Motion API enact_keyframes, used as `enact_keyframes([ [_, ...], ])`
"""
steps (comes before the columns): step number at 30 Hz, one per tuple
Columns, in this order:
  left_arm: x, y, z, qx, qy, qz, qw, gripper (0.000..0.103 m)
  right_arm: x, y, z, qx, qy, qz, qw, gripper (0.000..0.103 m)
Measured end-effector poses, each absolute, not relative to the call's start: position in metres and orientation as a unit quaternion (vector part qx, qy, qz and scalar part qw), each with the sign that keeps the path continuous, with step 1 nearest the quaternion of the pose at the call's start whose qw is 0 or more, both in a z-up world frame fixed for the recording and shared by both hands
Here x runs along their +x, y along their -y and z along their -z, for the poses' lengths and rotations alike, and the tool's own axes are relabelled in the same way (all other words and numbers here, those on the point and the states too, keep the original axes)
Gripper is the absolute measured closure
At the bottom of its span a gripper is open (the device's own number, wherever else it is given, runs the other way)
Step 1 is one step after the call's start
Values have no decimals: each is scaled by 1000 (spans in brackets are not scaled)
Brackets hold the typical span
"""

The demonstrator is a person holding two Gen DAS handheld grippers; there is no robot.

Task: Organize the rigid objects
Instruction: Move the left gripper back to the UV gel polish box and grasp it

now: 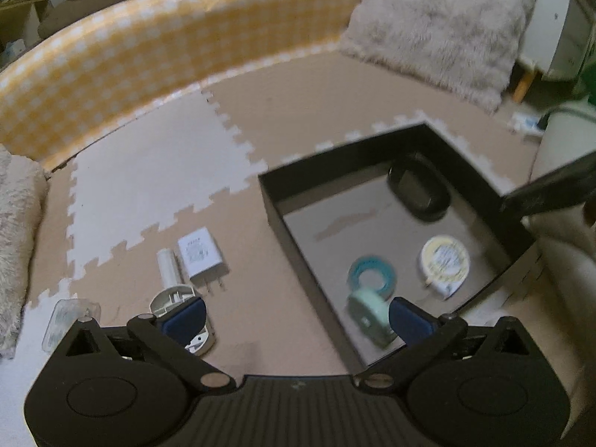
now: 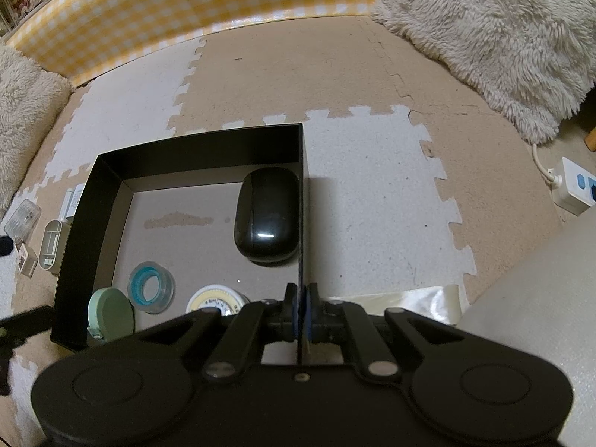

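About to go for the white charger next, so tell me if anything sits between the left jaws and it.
Partly. The white plastic holder lies on the mat just ahead of the open left gripper, and the white charger lies just beyond it, beside a white tube. Nothing covers the charger from above.

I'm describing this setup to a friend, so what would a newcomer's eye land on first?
The black box on the foam mat, with a black oval case at its far right, a blue tape ring and a green round case near its front. The right gripper pinches the box's right wall. Behind runs a yellow checked cushion edge.
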State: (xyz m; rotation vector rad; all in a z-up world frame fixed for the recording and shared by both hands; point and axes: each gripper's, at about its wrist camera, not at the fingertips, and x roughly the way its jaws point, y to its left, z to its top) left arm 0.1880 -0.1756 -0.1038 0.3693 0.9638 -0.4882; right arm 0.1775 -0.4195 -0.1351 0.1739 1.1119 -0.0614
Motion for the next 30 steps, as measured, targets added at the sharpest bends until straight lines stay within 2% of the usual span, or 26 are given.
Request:
enact_keyframes([
  [5, 191, 190, 121, 219, -462, 230, 828, 0, 177, 419, 135, 82, -527, 29, 845, 99],
  [10, 195, 199, 129, 182, -480, 245, 822, 0, 177, 419, 135, 80, -527, 29, 845, 99],
  [30, 176, 134, 84, 103, -444, 225, 861, 0, 177, 418, 135, 77, -528, 30, 845, 99],
])
